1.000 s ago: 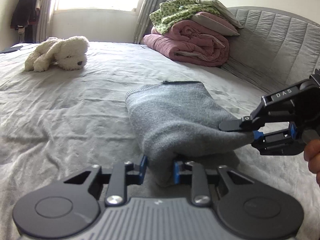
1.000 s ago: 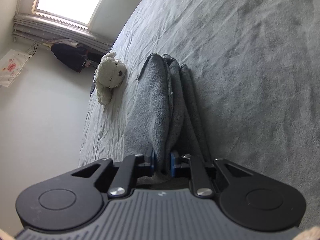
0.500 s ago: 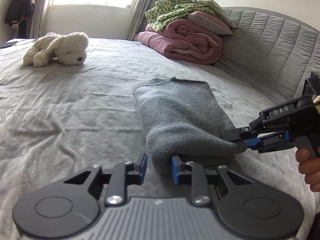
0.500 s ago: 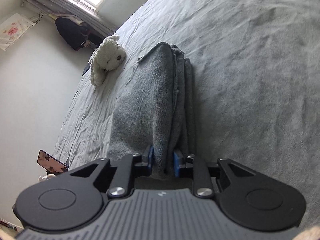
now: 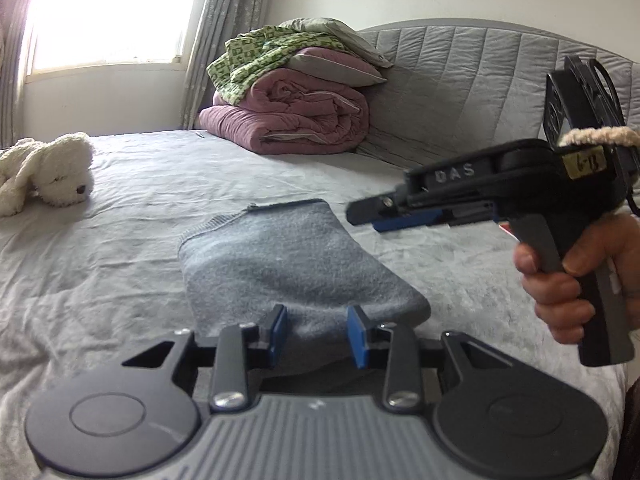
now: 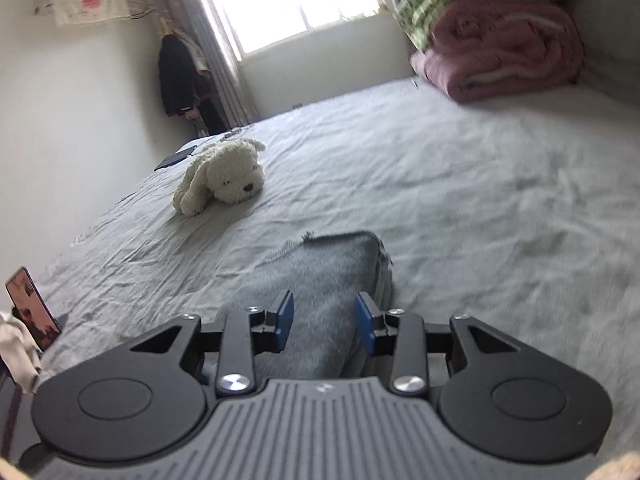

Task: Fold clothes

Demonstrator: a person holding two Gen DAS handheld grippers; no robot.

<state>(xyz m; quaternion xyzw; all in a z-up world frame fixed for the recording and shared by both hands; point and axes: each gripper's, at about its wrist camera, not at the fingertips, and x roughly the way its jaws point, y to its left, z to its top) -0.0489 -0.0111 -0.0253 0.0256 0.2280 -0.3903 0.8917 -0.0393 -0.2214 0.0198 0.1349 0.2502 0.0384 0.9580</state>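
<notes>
On the bed [image 5: 100, 280] lies a folded grey garment [image 5: 288, 264]. Left tongs [image 5: 316, 334] and right tongs [image 6: 325, 322] have just been opening; both stand parted, gripping nothing.

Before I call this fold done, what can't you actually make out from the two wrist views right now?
- Sweater near edge: hidden behind the left gripper body, left wrist view.
- Same edge, right wrist view: the right gripper body covers it.
- Folded layers: only the side edge shows, blurred, right wrist view.
- Phone screen: too small to read.
</notes>
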